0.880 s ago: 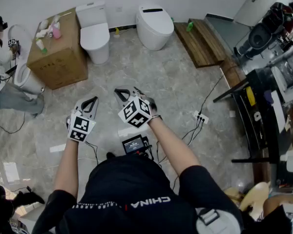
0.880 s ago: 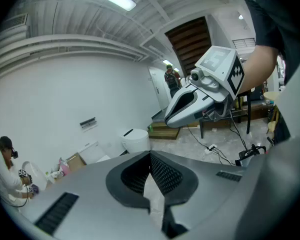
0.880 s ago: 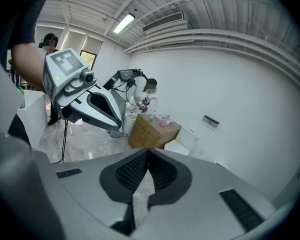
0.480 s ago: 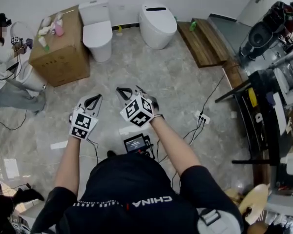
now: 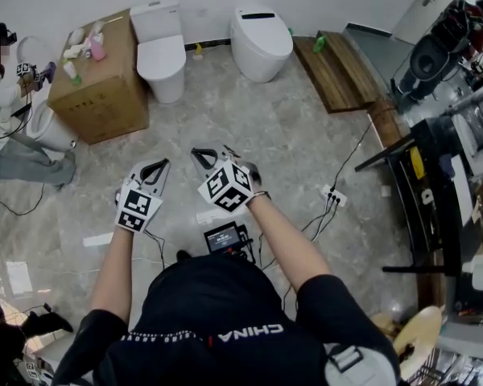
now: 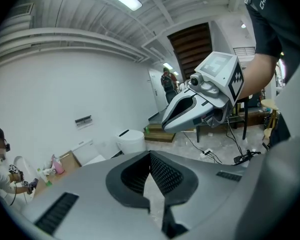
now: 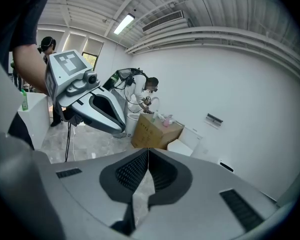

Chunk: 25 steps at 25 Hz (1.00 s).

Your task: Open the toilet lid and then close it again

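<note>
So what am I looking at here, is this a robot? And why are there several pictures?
There is no robot. A person holds a hand-held clamp in each hand: the left tool and the right tool. The patterned cubes are part of them. The overhead picture comes from a camera on the person's head, looking down. The other two come from cameras riding on each tool, looking along its jaws. Both tools are shut and hold nothing. On the stone floor stand a toilet with a tank and a rounded toilet, both with lids down, and a cardboard box with bottles on top. Another person is at the left edge.
</note>
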Tool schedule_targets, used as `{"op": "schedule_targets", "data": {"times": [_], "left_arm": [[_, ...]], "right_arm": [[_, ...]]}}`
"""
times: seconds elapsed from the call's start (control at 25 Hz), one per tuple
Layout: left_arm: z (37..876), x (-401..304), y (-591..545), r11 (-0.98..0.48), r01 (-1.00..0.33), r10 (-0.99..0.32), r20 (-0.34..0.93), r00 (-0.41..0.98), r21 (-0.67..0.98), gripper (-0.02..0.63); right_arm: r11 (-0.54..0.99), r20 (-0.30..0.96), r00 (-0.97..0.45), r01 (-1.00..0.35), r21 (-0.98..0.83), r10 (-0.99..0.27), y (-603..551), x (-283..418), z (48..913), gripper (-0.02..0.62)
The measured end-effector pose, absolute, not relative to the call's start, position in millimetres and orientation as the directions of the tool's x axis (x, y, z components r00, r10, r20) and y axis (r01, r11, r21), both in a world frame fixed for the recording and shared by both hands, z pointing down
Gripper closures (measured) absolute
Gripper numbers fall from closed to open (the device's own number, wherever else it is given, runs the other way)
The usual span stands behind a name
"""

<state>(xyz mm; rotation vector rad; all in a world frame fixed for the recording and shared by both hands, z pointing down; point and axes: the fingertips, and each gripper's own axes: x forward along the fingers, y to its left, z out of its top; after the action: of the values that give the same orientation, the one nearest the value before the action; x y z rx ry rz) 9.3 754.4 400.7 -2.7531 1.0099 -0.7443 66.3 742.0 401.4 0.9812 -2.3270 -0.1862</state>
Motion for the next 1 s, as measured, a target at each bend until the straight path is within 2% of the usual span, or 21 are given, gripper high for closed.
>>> {"op": "schedule_targets", "data": {"times": [0.72,1.0], "left_arm": [[419.8,41.4,721.4,-0.753,-0.600,-0.649,0.454,0.610,-0.270,0.597],[434.5,54.7,705.4,-0.718,-0.651,-0.677,0.465,0.570,-0.247,0.597]], "right_arm": [[0.746,0.488,-0.575,-0.588,0.312,-0.657,711.3,112.0,416.7,0.580],[0.769,0.506,-0.593,-0.577,0.276,-0.626,694.3,138.9,438.5,0.580]]}}
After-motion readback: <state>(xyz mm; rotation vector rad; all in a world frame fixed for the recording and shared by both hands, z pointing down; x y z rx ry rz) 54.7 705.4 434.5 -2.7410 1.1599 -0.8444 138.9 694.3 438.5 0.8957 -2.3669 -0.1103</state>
